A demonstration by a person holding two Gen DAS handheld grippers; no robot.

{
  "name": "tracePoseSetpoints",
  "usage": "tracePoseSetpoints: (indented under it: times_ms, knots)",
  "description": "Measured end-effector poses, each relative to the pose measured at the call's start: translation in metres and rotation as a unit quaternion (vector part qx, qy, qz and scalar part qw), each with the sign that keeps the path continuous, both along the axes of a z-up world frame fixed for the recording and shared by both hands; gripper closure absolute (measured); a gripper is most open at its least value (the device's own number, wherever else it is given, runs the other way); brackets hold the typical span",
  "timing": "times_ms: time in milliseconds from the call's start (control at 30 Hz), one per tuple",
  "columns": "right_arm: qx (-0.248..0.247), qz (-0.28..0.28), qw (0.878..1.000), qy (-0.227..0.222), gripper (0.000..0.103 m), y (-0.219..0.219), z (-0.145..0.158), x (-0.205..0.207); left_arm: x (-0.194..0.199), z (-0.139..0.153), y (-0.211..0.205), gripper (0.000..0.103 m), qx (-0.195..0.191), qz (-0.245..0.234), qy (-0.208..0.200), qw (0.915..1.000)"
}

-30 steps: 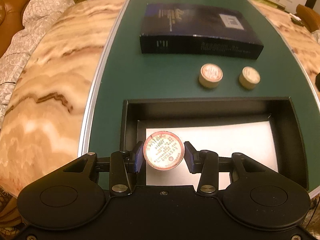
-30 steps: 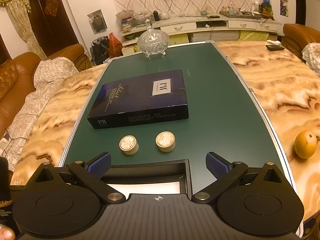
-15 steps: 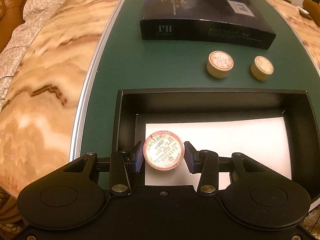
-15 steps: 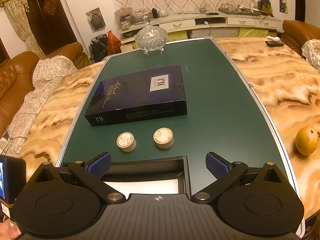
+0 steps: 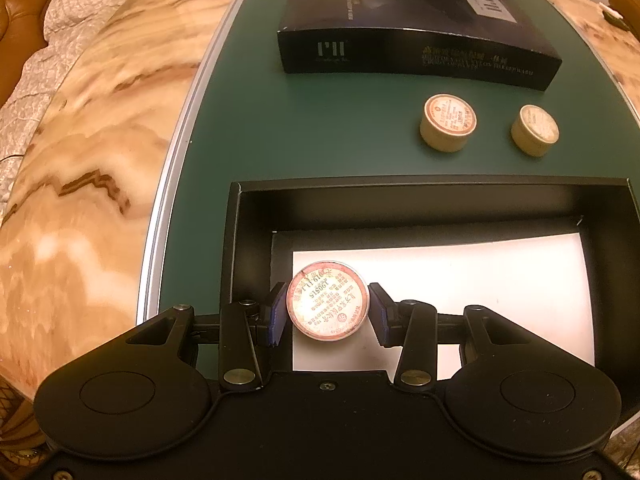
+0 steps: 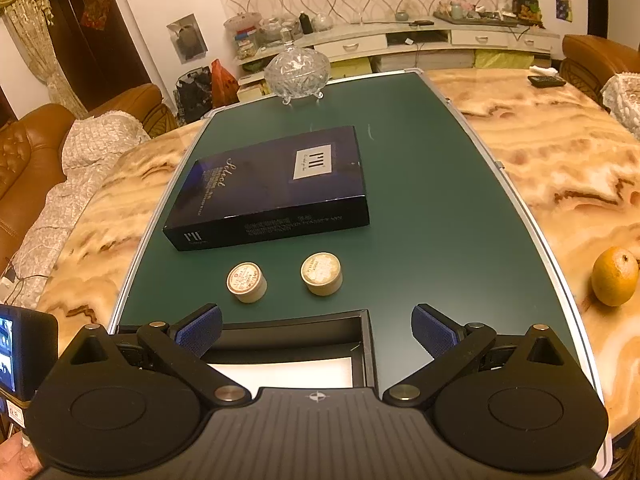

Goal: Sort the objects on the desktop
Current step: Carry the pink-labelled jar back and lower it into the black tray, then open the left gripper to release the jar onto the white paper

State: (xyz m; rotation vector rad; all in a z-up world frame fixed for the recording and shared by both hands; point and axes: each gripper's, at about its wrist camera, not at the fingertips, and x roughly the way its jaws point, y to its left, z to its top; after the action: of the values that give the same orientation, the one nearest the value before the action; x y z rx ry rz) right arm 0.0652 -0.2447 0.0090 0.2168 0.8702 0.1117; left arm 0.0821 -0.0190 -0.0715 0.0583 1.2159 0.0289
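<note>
Left tongs clamped on round tin over tray; right tongs wide, empty.

My left wrist camera looks steeply down, close over the open black box. My right wrist camera sits higher (facing the room). Both share the dark flat box and two round tins.
</note>
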Motion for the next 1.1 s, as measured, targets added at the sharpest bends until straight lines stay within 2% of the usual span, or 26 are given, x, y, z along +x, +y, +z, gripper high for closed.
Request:
tracePoseSetpoints:
  times_ms: [267, 533, 700, 867, 1033, 1100]
  knots:
    - [0.001, -0.002, 1.0, 0.0, 0.0, 0.0, -0.001, 0.0, 0.0, -0.001, -0.001, 0.06, 0.003, -0.003, 0.001, 1.0]
    - [-0.001, -0.002, 1.0, -0.002, 0.0, 0.001, 0.001, 0.0, -0.003, 0.014, 0.002, 0.054, -0.006, -0.003, -0.017, 0.9998]
    - [-0.006, -0.004, 1.0, -0.003, 0.0, -0.002, 0.003, 0.004, -0.009, 0.032, 0.01, 0.047, -0.024, 0.0, -0.037, 0.999]
    - [-0.017, -0.01, 1.0, 0.001, 0.0, -0.006, 0.005, 0.021, -0.026, 0.063, 0.026, 0.039, -0.068, 0.009, -0.074, 0.9949]
    - [-0.025, -0.001, 0.999, 0.028, 0.0, 0.001, -0.004, 0.053, -0.047, 0.082, 0.038, 0.036, -0.089, 0.024, -0.105, 0.9902]
    - [-0.045, 0.002, 0.998, 0.043, 0.0, 0.009, -0.014, 0.067, -0.055, 0.083, 0.04, 0.036, -0.092, 0.025, -0.11, 0.9894]
